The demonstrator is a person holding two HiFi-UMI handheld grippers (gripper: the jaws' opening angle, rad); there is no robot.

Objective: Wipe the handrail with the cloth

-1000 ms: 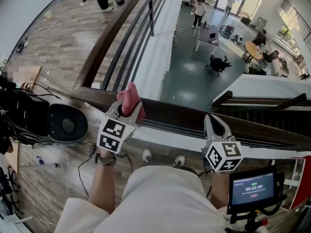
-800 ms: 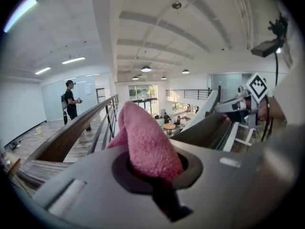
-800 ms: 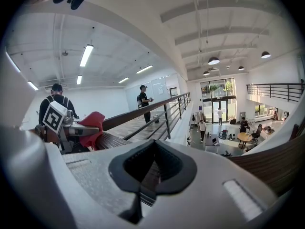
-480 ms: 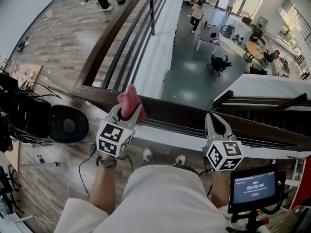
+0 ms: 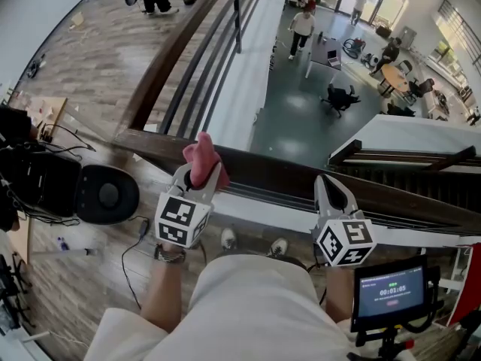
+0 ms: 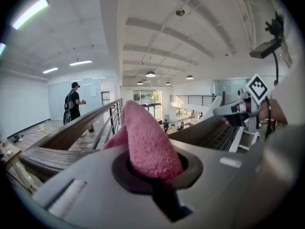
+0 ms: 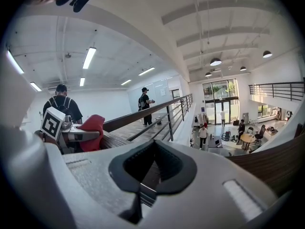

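Setting: upper gallery with a plank floor (image 5: 90,74), open over a grey lower floor (image 5: 293,119) where several people stand among furniture.
Handrail: dark brown wooden handrail (image 5: 270,173) runs across just beyond both pairs of jaws. A second stretch leads away on the left above black bars (image 5: 203,59).
Left gripper: left gripper (image 5: 201,174) has its jaws clenched on a pink fluffy cloth (image 5: 199,153).
Cloth: sits between the left jaws and pokes out past their tips, over the handrail's top. Contact with the wood cannot be told.
Right gripper: right gripper (image 5: 331,185) has its jaws pressed together with nothing between them. Its tips show against the handrail, well to the right of the left jaws.
Writing: small screen (image 5: 389,295) behind the right jaws shows green digits that look like 00:01:05; its other lines are too small to read. Each marker cube (image 5: 179,218) bears black-and-white squares, no words.
Head view only: the screen, a black round device (image 5: 105,194) on the floor left of the left jaws, pale trousers (image 5: 248,299), shoes (image 5: 228,239).
Left gripper view only: ceiling lamps (image 6: 150,74), one person in black (image 6: 74,101) by the far rail, the right gripper held in a hand (image 6: 276,113) off to the right.
Right gripper view only: two people in dark clothes (image 7: 145,101) beyond the left gripper; the cloth looks red.
Count: two grippers, two marker cubes, one cloth, one screen.
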